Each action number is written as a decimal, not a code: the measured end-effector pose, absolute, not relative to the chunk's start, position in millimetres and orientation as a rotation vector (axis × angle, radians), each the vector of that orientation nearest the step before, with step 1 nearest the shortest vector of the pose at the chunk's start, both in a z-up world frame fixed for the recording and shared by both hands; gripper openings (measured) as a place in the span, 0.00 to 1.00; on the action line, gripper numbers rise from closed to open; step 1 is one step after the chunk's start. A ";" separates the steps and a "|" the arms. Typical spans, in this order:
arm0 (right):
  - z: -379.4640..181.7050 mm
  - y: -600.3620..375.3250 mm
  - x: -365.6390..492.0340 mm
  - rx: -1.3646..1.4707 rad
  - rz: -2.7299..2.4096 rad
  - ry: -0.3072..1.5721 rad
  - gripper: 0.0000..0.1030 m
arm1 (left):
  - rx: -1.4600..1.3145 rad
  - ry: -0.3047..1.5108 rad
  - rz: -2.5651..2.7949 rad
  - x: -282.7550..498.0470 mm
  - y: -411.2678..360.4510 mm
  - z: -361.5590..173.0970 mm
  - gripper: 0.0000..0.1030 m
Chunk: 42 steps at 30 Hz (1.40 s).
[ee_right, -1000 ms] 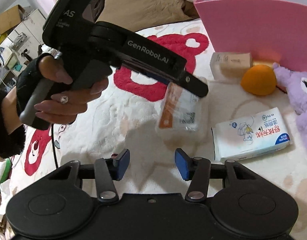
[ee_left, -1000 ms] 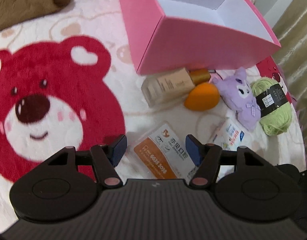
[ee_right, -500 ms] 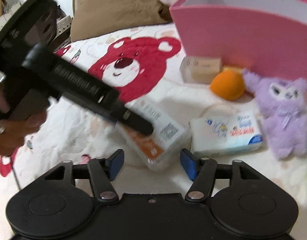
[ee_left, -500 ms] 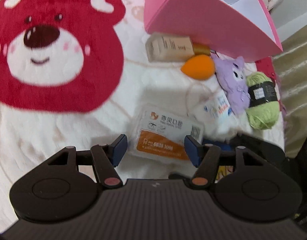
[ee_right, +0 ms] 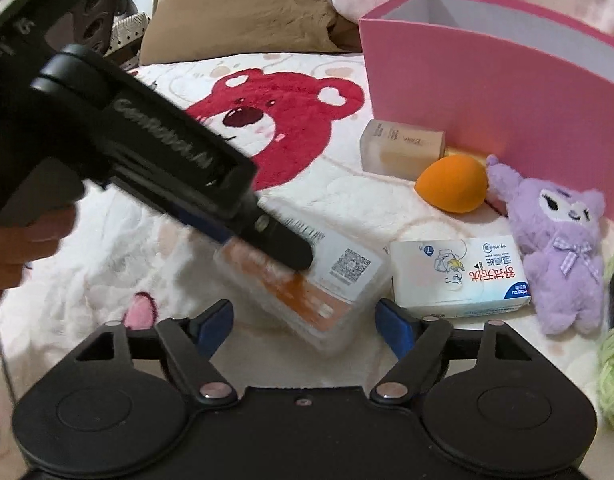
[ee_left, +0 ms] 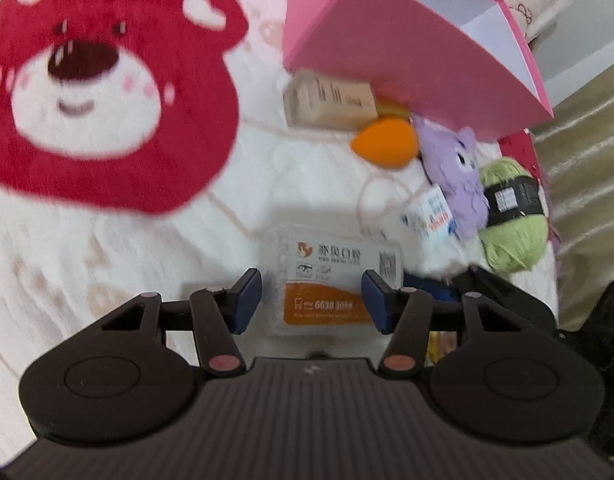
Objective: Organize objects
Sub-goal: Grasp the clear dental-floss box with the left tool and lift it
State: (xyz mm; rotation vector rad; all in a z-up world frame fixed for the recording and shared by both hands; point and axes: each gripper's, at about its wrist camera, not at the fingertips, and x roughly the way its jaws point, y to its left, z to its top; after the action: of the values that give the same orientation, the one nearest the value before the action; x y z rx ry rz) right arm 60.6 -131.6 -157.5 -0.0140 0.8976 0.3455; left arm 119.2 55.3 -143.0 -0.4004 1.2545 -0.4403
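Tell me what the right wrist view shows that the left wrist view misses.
Only the right wrist view shows the left gripper from outside, reaching over the clear packet, and the brown pillow. Only the left wrist view shows the green yarn's full black band. Both share the pink box, orange sponge, purple plush and tissue pack.

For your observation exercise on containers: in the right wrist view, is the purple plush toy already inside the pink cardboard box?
No: the purple plush toy lies on the white blanket, outside the pink cardboard box.
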 end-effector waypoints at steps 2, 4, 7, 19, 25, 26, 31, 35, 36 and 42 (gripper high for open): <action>-158.2 -131.7 60.4 -0.029 0.338 0.896 0.83 | -0.457 1.273 -0.436 115.7 56.9 -146.1 0.51; -159.9 -132.8 60.5 -0.028 0.346 0.892 0.84 | -0.459 1.258 -0.422 112.3 57.4 -147.1 0.51; -164.3 -135.5 61.6 -0.015 0.352 0.889 0.85 | -0.443 1.217 -0.394 109.4 54.6 -150.7 0.53; -161.1 -130.3 53.1 -0.039 0.343 0.871 0.85 | -0.392 1.143 -0.386 91.6 48.5 -141.1 0.50; -156.5 -126.8 45.0 -0.066 0.335 0.855 0.83 | -0.345 1.125 -0.390 83.3 43.9 -130.8 0.49; -155.5 -126.5 43.5 -0.070 0.335 0.854 0.83 | -0.340 1.125 -0.392 82.1 43.5 -128.9 0.49; -143.9 -124.8 35.9 -0.083 0.336 0.840 0.83 | -0.328 1.116 -0.398 75.0 43.8 -115.6 0.48; -129.4 -125.3 27.8 -0.085 0.330 0.820 0.81 | -0.308 1.101 -0.414 68.9 42.9 -99.9 0.49; -125.4 -126.0 25.4 -0.079 0.328 0.816 0.80 | -0.302 1.098 -0.419 67.3 42.4 -95.1 0.48; -100.8 -129.6 12.4 -0.082 0.308 0.790 0.77 | -0.266 1.074 -0.451 58.5 35.7 -67.9 0.49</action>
State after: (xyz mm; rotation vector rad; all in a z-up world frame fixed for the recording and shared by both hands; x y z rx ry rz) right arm 12.4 -129.6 -100.8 -0.0816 0.7904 0.3081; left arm 58.5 35.7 -67.9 -0.2657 1.0739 -0.4508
